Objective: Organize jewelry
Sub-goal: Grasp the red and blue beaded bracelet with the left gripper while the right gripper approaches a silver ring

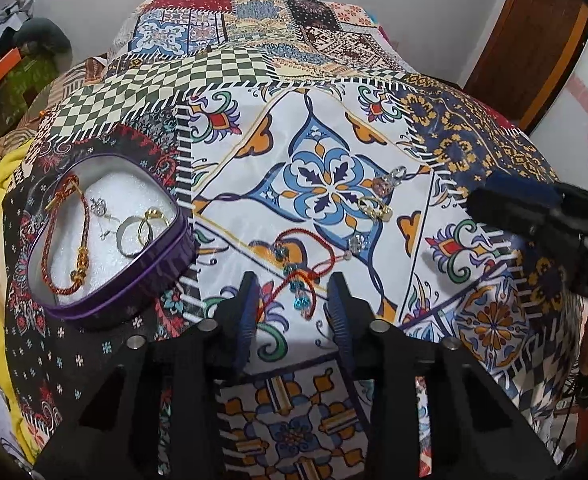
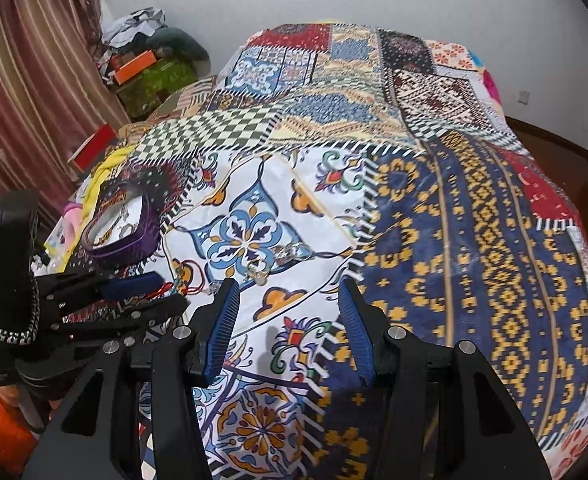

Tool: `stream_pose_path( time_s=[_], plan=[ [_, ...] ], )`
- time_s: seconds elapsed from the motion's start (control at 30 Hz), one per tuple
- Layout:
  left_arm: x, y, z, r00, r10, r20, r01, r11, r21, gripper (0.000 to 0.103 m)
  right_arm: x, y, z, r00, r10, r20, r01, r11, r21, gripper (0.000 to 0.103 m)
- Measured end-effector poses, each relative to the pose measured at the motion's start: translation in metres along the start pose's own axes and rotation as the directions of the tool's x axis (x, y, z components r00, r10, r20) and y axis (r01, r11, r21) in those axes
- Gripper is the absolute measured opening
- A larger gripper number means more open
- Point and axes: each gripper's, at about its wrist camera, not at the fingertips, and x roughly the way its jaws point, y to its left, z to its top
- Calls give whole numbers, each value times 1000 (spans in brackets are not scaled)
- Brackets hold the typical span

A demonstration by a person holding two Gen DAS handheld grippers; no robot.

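A purple tin, left of the spread left gripper, holds a red cord bracelet and rings. The right gripper is spread too. Small trinkets ahead of it are hard to identify.

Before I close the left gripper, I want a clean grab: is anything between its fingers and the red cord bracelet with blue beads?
Nothing visible: the red cord bracelet lies on the bedspread between the open left gripper fingers.
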Motion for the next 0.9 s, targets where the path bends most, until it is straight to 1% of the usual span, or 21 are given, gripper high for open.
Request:
stream_pose_path(
  time_s=[0.07, 0.1, 0.17, 0.3, 0.47, 0.73, 0.9],
  plan=[
    [2, 1, 2, 1000, 3, 5, -3, 1000, -3, 23, 3, 2, -1, 1000, 5, -7, -5, 1000, 0, 47],
    [3, 1, 2, 1000, 6, 6, -6, 1000, -4, 20, 4, 3, -1, 1000, 7, -11, -7, 1000, 0, 47],
    [3, 3, 3, 1000, 12, 7, -12, 1000, -11, 7, 7, 5, -1, 1000, 15, -20, -15, 1000, 2, 47],
    [-1, 7, 0, 1000, 16, 13, -16, 1000, -25, 6, 12, 8, 0, 999, 33, -31, -33, 999, 11, 47],
    [-14, 15, -1, 999, 21, 46, -19, 999, -42, 6, 20, 20, 2, 997, 66, -47, -66, 998, 5, 47],
    [-39, 32, 0, 994, 17, 104, -9, 997, -74, 6, 45, 43, 6, 994, 48, -94, -53, 997, -53, 47],
    [-40, 36, -3, 995, 16, 102, -7, 996, -89, 6, 61, 49, 5, 989, 38, -140, -49, 996, -74, 34]
  ],
)
